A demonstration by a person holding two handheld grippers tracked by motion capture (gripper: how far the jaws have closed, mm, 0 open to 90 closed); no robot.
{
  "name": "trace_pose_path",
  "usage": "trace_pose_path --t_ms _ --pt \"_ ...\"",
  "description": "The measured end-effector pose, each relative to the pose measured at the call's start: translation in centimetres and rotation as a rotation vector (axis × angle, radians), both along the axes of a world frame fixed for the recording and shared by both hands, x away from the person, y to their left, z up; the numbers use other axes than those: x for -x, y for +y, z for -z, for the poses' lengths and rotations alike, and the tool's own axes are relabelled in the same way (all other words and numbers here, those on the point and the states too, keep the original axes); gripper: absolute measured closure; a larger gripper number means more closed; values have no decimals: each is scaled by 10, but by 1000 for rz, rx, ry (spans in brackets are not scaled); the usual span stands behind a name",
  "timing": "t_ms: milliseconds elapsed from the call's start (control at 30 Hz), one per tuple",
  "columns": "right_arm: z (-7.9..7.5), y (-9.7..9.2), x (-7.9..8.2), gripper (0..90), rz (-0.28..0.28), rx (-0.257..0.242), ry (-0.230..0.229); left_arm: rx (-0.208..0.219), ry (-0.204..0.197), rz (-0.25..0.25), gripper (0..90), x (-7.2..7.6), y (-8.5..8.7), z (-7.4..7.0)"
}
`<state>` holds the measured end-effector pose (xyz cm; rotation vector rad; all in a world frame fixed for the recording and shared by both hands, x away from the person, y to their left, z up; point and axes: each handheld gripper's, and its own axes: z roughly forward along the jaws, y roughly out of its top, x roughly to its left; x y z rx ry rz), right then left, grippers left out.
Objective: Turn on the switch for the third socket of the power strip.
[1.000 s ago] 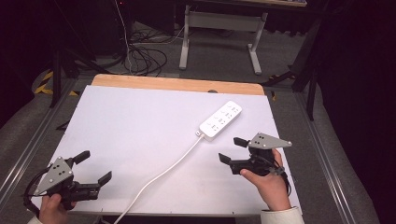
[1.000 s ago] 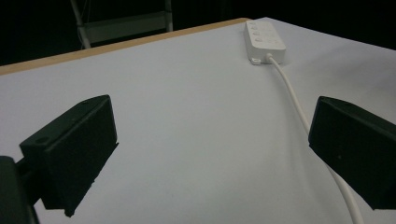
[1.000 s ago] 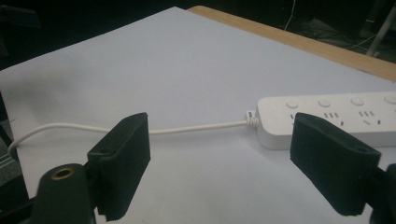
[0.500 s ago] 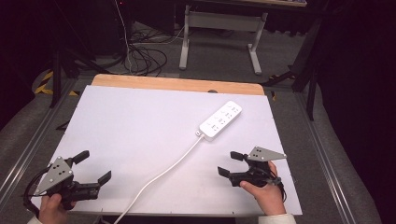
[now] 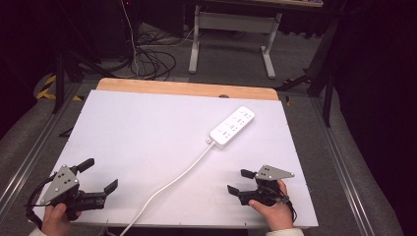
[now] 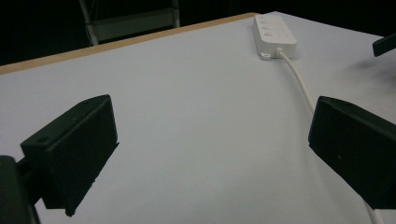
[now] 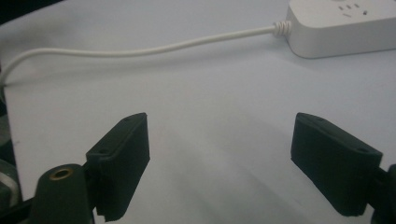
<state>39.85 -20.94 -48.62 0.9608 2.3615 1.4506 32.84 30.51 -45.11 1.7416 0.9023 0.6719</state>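
The left black two-jaw gripper (image 5: 98, 175) carries a grey three-cornered plate with small dark holes behind its blocky fingers (image 6: 74, 149). The right black two-jaw gripper (image 5: 241, 181) matches, with a brass-ringed hole beside one finger (image 7: 122, 161).

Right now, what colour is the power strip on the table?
White; the power strip shows best in the high view.

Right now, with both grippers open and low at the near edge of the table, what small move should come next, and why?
Probably ease the right gripper forward toward the power strip. Its jaws stand open with nothing between them, and it is the nearer of the two. The strip lies flat toward the far right of the table, untouched, its cord trailing off the near edge. The left gripper is open too, but farther away.
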Motion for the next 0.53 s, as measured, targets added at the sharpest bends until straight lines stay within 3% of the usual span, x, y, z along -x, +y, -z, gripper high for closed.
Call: trace_pose_path --t_ms 133,267,333,433,533 --pt "3 1 -1 201 9 50 -2 -4 -4 -12 17 -1 0 1" --pt "-1 1 -1 201 51 64 -25 -17 -6 -18 17 -1 0 2" --pt "-2 0 -1 195 53 51 -27 -19 -2 -24 16 -2 -1 4" --pt "-3 -1 -1 178 24 -13 -5 -21 -9 -23 16 -3 -2 5" --pt "-5 0 0 178 16 2 -24 -16 -17 -20 16 -4 -3 8"
